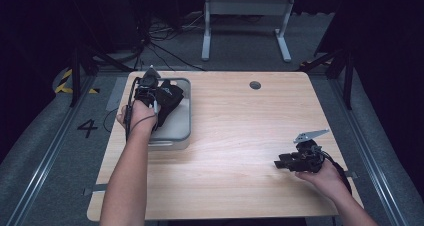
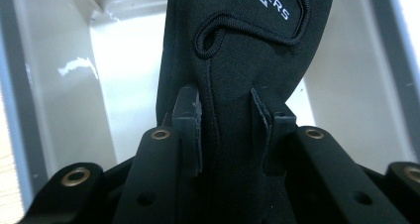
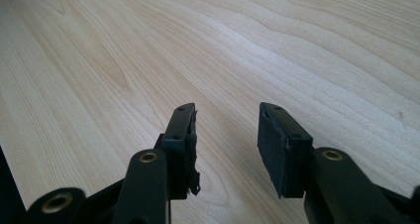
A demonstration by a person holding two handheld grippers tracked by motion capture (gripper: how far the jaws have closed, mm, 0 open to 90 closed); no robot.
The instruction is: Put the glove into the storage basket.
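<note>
High view has the left gripper [image 1: 150, 93] over a grey tray [image 1: 184, 131] at the far left of the worktop [image 1: 240, 136], carrying a black fabric brace [image 1: 167, 98] that hangs into it. Left gripper view shows why it holds: the fingers [image 2: 190, 117] pinch a narrow fold of the brace [image 2: 247, 45], closed onto it from both sides, above the tray's pale floor [image 2: 129, 60]. The tray's walls stand close on each side, so I judge lowering needs care. Near right, the right gripper [image 1: 280, 163] lies low, its fingers [image 3: 181, 130] apart and holding nothing, with bare wood all around.
</note>
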